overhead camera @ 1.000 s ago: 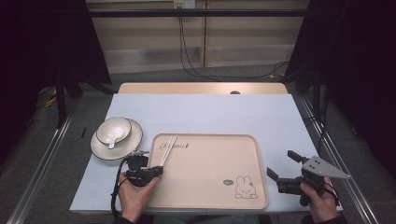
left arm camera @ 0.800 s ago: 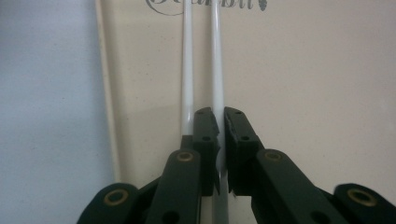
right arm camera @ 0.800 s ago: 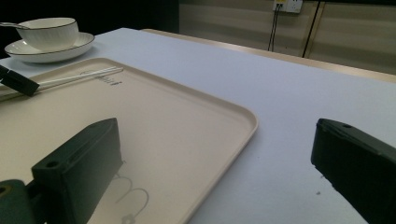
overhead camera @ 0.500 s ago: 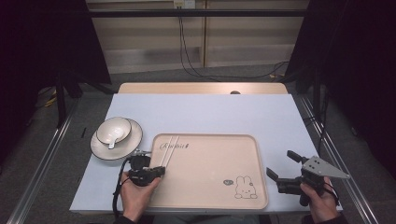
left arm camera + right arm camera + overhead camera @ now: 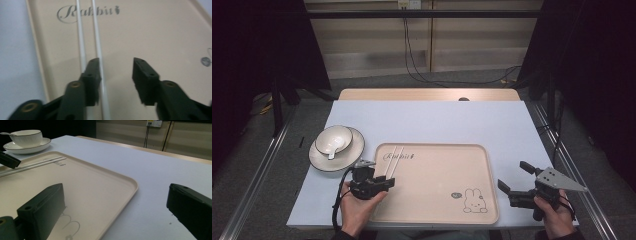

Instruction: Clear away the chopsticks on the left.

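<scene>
Left gripper [image 5: 116, 75] retreated along tray [image 5: 162, 32], open, chopsticks [image 5: 96, 37] beside its left jaw

A tray [image 5: 437, 200] lies on the near middle of the table [image 5: 427, 120]. Two chopsticks [image 5: 393, 159] lie side by side in its far-left corner. Left of the tray a bowl [image 5: 333, 140] sits on a plate [image 5: 319, 161], a spoon [image 5: 331, 152] in it.

pale blue table [image 5: 437, 120] with a beige tray [image 5: 437, 212] lying at near centre, white plate [image 5: 318, 161] on the left beside it, wooden strip [image 5: 427, 94] along the far edge.
</scene>
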{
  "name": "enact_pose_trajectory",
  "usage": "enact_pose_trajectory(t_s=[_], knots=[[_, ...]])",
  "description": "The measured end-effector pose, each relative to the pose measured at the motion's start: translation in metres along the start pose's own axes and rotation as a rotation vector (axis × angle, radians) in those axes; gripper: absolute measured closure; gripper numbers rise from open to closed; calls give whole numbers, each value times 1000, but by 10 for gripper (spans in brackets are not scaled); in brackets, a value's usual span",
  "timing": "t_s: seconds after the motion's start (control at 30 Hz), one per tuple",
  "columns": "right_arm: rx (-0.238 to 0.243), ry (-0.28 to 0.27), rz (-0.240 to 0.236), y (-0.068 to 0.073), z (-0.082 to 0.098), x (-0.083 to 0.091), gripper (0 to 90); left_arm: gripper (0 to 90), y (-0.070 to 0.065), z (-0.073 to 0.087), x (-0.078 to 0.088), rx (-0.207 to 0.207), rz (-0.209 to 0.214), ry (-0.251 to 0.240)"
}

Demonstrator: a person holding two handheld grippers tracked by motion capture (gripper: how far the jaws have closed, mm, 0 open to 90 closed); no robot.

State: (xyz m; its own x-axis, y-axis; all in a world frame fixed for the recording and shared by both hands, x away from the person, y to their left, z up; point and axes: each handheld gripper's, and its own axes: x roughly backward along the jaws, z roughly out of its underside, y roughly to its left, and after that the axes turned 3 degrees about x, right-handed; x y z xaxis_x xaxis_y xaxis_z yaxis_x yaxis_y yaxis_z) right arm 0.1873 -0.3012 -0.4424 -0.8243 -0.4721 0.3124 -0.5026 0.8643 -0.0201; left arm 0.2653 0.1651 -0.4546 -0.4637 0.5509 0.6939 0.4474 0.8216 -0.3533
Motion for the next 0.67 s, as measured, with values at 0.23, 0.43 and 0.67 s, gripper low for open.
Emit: enact_pose_trajectory(t_s=[0.23, 0.43, 0.67], knots=[[1, -4, 3, 0, 0, 0, 13, 127, 8, 3, 31, -187, 61, -154], [1, -2, 10, 0, 1, 2, 14, 29, 40, 21, 67, -278, 126, -288], [-7, -1, 18, 0, 1, 4, 14, 22, 58, 32, 89, -296, 94, -373]])
